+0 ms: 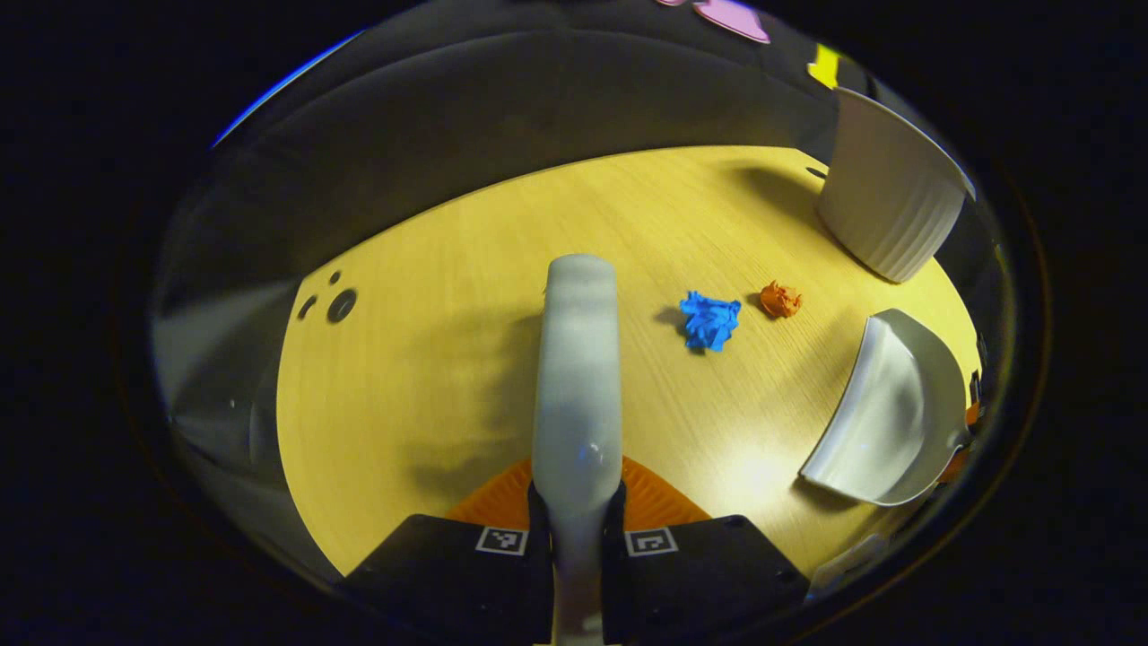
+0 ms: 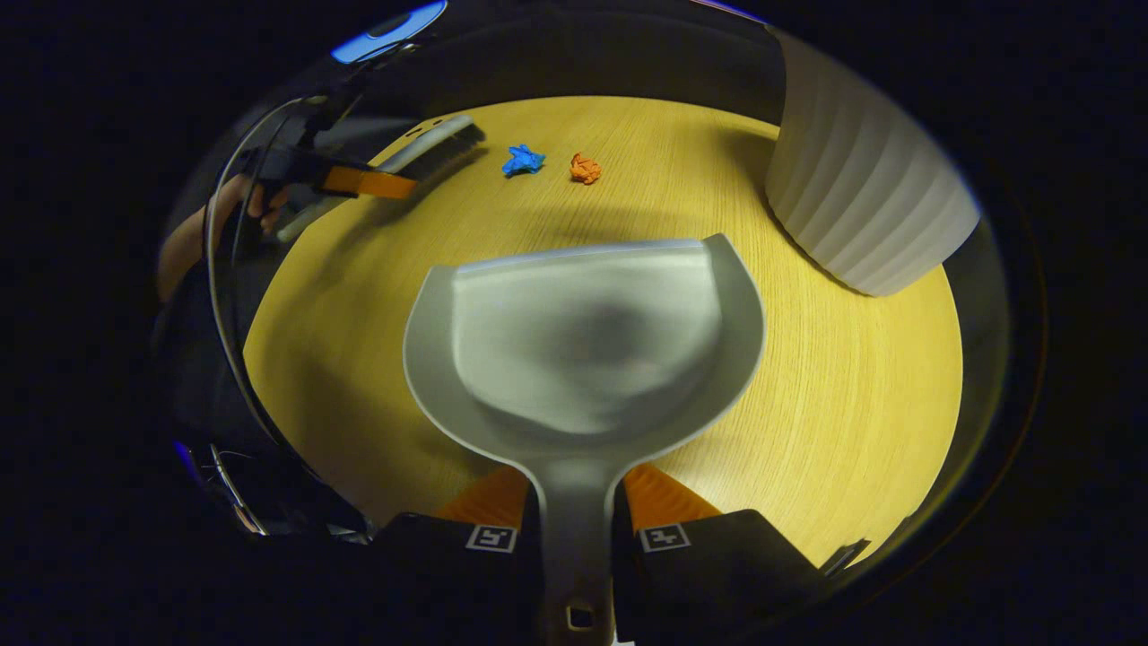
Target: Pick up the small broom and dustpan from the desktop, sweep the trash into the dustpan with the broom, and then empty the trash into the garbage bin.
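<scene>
Dim booth, light falling from above onto the tabletop (image 1: pixel 430 377). Glaring in a pale patch beside the dustpan (image 1: pixel 897 422). Throwing soft shadows leftward off the broom (image 1: pixel 577 377) and paper scraps. Bending heavily at the fisheye edges. Blurring on the near dustpan bowl.

My left gripper (image 1: pixel 576 511) clamps the broom (image 1: pixel 576 377) by its handle above the desktop (image 1: pixel 430 359). Blue trash (image 1: pixel 710 320) and orange trash (image 1: pixel 780 299) lie just beside each other; dustpan (image 1: pixel 897 422) and garbage bin (image 1: pixel 888 193) stand rightward.
</scene>
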Tool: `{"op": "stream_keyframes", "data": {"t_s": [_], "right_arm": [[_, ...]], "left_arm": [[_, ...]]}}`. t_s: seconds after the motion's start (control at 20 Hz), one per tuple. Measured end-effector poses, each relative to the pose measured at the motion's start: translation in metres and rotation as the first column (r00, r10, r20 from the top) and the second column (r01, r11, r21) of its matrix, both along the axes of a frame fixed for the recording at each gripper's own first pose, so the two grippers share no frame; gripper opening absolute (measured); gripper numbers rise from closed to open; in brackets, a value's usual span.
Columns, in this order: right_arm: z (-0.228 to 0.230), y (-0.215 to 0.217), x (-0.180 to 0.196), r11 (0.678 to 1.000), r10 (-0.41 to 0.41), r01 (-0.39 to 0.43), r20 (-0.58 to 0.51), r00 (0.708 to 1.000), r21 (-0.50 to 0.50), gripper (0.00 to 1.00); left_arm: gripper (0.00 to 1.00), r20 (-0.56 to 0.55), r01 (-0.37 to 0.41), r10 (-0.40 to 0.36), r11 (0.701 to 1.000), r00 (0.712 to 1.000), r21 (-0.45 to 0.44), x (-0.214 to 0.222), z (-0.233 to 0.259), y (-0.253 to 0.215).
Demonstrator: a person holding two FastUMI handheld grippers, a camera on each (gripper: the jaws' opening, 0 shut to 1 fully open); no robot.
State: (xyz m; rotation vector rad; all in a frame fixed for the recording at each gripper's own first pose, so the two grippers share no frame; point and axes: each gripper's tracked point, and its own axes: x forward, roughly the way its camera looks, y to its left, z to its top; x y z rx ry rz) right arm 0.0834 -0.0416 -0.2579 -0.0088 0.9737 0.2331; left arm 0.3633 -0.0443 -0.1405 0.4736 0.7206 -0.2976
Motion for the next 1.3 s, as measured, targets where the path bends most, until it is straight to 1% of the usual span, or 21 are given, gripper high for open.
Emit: {"op": "stream_keyframes", "data": {"t_s": [0.15, 0.25, 0.3, 0.45, 0.5, 0.55, 0.7, 0.75, 0.8, 0.85, 0.95, 1.0, 1.05, 1.15, 1.2, 1.25, 1.3], "right_arm": [[0.001, -0.006, -0.006, 0.999, 0.049, -0.049, -0.005, 0.999, -0.019, 0.34], [0.000, -0.012, -0.006, 0.996, 0.078, -0.078, -0.005, 0.997, -0.036, 0.34], [-0.001, -0.015, -0.006, 0.996, 0.084, -0.084, -0.003, 0.996, -0.037, 0.34], [-0.002, -0.019, -0.003, 0.994, 0.101, -0.101, 0.001, 0.995, -0.039, 0.35], [-0.003, -0.020, -0.005, 0.993, 0.109, -0.109, 0.000, 0.994, -0.040, 0.38], [-0.003, -0.020, -0.004, 0.993, 0.114, -0.114, 0.001, 0.993, -0.043, 0.35], [-0.003, -0.023, -0.003, 0.992, 0.123, -0.123, 0.000, 0.992, -0.041, 0.35], [-0.002, -0.023, -0.002, 0.991, 0.126, -0.126, 0.000, 0.992, -0.040, 0.34], [-0.003, -0.024, -0.001, 0.991, 0.127, -0.126, 0.002, 0.992, -0.039, 0.35], [-0.005, -0.024, -0.001, 0.991, 0.128, -0.128, 0.002, 0.992, -0.040, 0.35], [-0.007, -0.025, -0.003, 0.991, 0.129, -0.129, 0.007, 0.992, -0.039, 0.35], [-0.009, -0.024, -0.003, 0.991, 0.128, -0.128, 0.009, 0.992, -0.038, 0.38], [-0.010, -0.024, -0.002, 0.991, 0.127, -0.127, 0.011, 0.992, -0.036, 0.35], [-0.009, -0.024, -0.002, 0.991, 0.128, -0.128, 0.018, 0.992, -0.036, 0.34], [-0.009, -0.024, -0.002, 0.991, 0.128, -0.127, 0.022, 0.992, -0.034, 0.38], [-0.010, -0.025, -0.003, 0.992, 0.126, -0.125, 0.025, 0.992, -0.032, 0.35], [-0.010, -0.024, -0.002, 0.992, 0.126, -0.125, 0.029, 0.992, -0.032, 0.35]], "left_arm": [[0.25, -0.018, 0.101, -0.100, 0.991, 0.995, 0.088, 0.028, -0.005, -0.023], [0.25, -0.027, 0.201, -0.199, 0.967, 0.980, 0.158, 0.043, -0.004, -0.038], [0.27, -0.042, 0.264, -0.261, 0.947, 0.964, 0.184, 0.049, -0.005, -0.047], [0.26, -0.081, 0.429, -0.422, 0.878, 0.903, 0.214, 0.057, -0.006, -0.074], [0.26, -0.094, 0.472, -0.463, 0.854, 0.881, 0.218, 0.057, -0.007, -0.085], [0.27, -0.110, 0.506, -0.495, 0.833, 0.862, 0.224, 0.056, -0.009, -0.093], [0.27, -0.201, 0.615, -0.582, 0.759, 0.788, 0.212, 0.033, -0.020, -0.120], [0.27, -0.232, 0.643, -0.602, 0.738, 0.764, 0.205, 0.023, -0.027, -0.126], [0.27, -0.268, 0.666, -0.614, 0.723, 0.742, 0.186, 0.011, -0.033, -0.131], [0.27, -0.295, 0.681, -0.623, 0.714, 0.724, 0.164, -0.001, -0.038, -0.136], [0.27, -0.330, 0.696, -0.630, 0.705, 0.703, 0.138, -0.026, -0.044, -0.144], [0.27, -0.344, 0.699, -0.629, 0.703, 0.698, 0.134, -0.038, -0.049, -0.147], [0.26, -0.360, 0.700, -0.625, 0.702, 0.693, 0.128, -0.048, -0.052, -0.148], [0.27, -0.383, 0.702, -0.625, 0.705, 0.680, 0.095, -0.070, -0.059, -0.151], [0.27, -0.397, 0.694, -0.619, 0.717, 0.678, 0.066, -0.082, -0.061, -0.153], [0.27, -0.407, 0.674, -0.606, 0.738, 0.683, 0.033, -0.092, -0.061, -0.155], [0.27, -0.409, 0.649, -0.595, 0.760, 0.692, -0.007, -0.101, -0.062, -0.158]]}}
